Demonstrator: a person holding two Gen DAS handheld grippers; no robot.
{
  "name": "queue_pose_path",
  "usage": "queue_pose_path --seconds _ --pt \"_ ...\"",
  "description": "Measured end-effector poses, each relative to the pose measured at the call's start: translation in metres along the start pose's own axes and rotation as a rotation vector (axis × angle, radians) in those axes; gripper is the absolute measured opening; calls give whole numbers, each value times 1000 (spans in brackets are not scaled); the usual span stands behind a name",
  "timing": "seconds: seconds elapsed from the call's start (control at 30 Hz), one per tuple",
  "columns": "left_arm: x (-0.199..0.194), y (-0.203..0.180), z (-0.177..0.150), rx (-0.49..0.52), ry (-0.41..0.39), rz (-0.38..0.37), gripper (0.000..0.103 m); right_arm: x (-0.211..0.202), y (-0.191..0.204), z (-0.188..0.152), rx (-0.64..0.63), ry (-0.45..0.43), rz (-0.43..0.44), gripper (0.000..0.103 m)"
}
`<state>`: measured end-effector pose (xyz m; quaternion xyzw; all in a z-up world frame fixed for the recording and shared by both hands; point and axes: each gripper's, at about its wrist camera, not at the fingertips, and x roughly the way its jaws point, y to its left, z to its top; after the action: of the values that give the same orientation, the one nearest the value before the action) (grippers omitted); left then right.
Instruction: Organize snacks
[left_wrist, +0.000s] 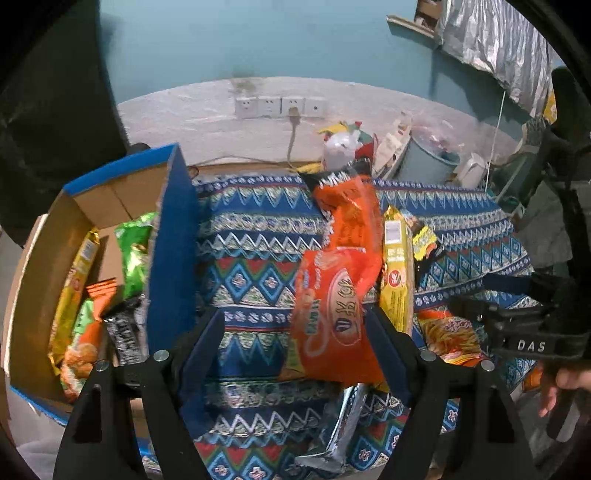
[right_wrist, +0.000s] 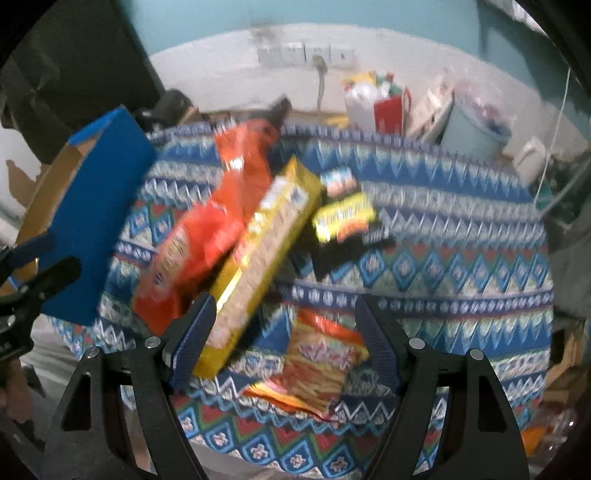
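A blue cardboard box (left_wrist: 170, 236) at the left holds several snack packs. On the patterned cloth (left_wrist: 251, 236) lie a big orange bag (left_wrist: 332, 295), a yellow biscuit pack (left_wrist: 397, 273), an orange-red snack bag (left_wrist: 448, 336) and a silver pack (left_wrist: 341, 428). My left gripper (left_wrist: 295, 347) is open, its right finger beside the orange bag. My right gripper (right_wrist: 286, 339) is open above the orange-red snack bag (right_wrist: 321, 365), with the yellow pack (right_wrist: 258, 258) and the orange bag (right_wrist: 207, 236) to its left. The right wrist view is blurred.
A small yellow-black packet (left_wrist: 424, 240) lies beyond the yellow pack. Behind the table stand a pale bucket (left_wrist: 424, 162), bags and a wall socket strip (left_wrist: 280, 107). The box also shows in the right wrist view (right_wrist: 96, 221).
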<state>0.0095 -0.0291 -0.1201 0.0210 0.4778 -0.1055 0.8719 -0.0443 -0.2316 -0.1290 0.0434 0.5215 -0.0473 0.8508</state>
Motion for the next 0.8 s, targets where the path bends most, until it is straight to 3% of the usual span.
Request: queue_pose_path --seconds 0.2,0.37,0.63,0.7,0.73,0.8 --pt "22 -9 -3 34 20 10 80 21 -15 -14 55 58 -17 77" --pt "39 -10 -2 -6 76 -16 80 42 -22 -28 147 126 -15 77" --pt "69 -18 3 -9 130 -22 80 76 -22 -47 121 200 -80 77" --pt "76 -20 3 -1 142 -16 80 76 -18 -45 76 177 -104 69" --pt "79 -21 3 5 146 -9 80 76 -17 -44 61 170 -101 56" --pt "85 -21 3 9 151 -2 80 75 -17 -41 49 153 -105 53"
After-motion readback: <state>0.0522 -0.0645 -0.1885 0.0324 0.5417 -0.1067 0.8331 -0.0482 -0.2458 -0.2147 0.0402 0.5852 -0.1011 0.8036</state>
